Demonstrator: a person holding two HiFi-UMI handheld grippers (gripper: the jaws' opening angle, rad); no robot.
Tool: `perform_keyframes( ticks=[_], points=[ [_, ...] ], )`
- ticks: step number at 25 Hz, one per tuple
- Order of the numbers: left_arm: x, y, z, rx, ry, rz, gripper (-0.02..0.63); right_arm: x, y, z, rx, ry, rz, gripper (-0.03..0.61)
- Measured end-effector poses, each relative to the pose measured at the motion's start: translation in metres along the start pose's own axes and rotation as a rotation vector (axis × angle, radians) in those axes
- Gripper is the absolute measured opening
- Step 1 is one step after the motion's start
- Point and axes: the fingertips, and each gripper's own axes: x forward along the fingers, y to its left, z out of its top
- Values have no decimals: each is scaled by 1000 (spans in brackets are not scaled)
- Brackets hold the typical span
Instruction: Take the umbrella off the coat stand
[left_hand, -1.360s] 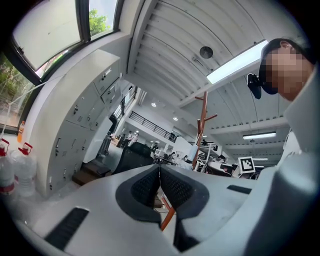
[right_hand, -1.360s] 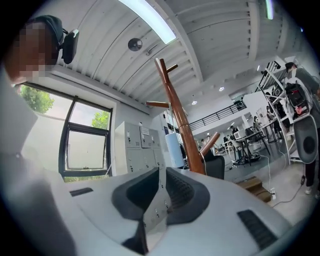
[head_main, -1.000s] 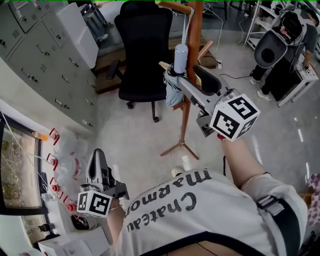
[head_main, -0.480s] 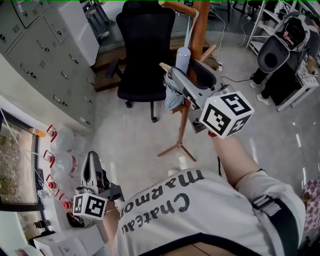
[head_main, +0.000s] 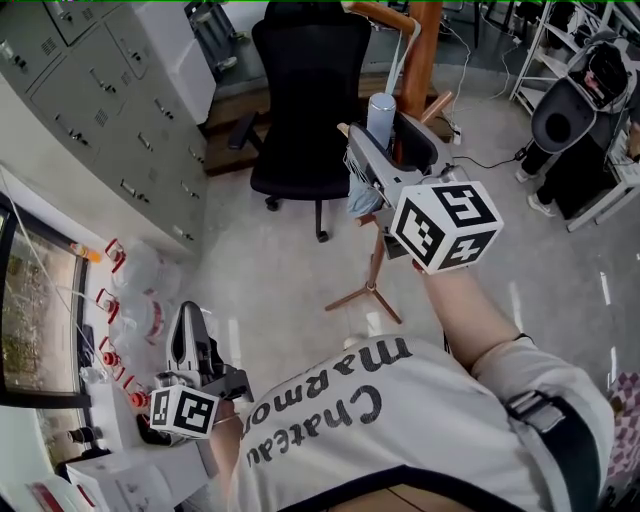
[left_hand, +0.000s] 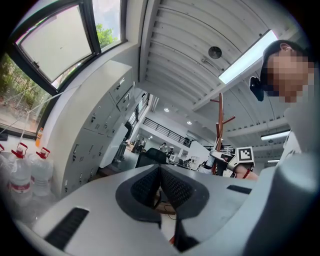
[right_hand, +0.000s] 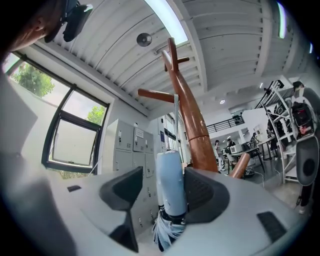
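A folded pale-blue umbrella (head_main: 364, 194) hangs by its cord from a peg of the brown wooden coat stand (head_main: 426, 42). Its cylindrical handle (head_main: 381, 108) points up. My right gripper (head_main: 389, 138) is open, its jaws on either side of that handle. In the right gripper view the handle (right_hand: 170, 181) stands between the pads, against the right pad and apart from the left one, with the right gripper (right_hand: 163, 191) not closed on it. The stand's pole (right_hand: 192, 125) rises just behind. My left gripper (head_main: 189, 318) hangs low at the left, shut and empty; its pads (left_hand: 160, 186) meet.
A black office chair (head_main: 310, 90) stands just left of the stand's three-legged base (head_main: 365, 295). Grey lockers (head_main: 100, 100) line the left wall, with water bottles (head_main: 135, 300) below a window. A person (head_main: 590, 110) stands at the far right by shelving.
My right gripper has pushed forward and up along the umbrella until its jaws bracket the handle. The left gripper has stayed low and shut.
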Motion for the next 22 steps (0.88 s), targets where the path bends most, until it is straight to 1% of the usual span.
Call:
perform_keyframes(
  ticks=[4, 11, 18, 22],
  points=[
    [-4, 1, 4, 8, -9, 7, 25, 6, 2, 1, 12, -11, -13, 252],
    [-14, 11, 11, 14, -25, 32, 25, 16, 6, -1, -26, -28, -45, 252],
    [-14, 19, 18, 8, -34, 41, 25, 20, -4, 2, -41, -35, -184, 246],
    [-15, 22, 25, 9, -43, 42, 25, 21, -9, 3, -45, -31, -237, 202]
  ],
)
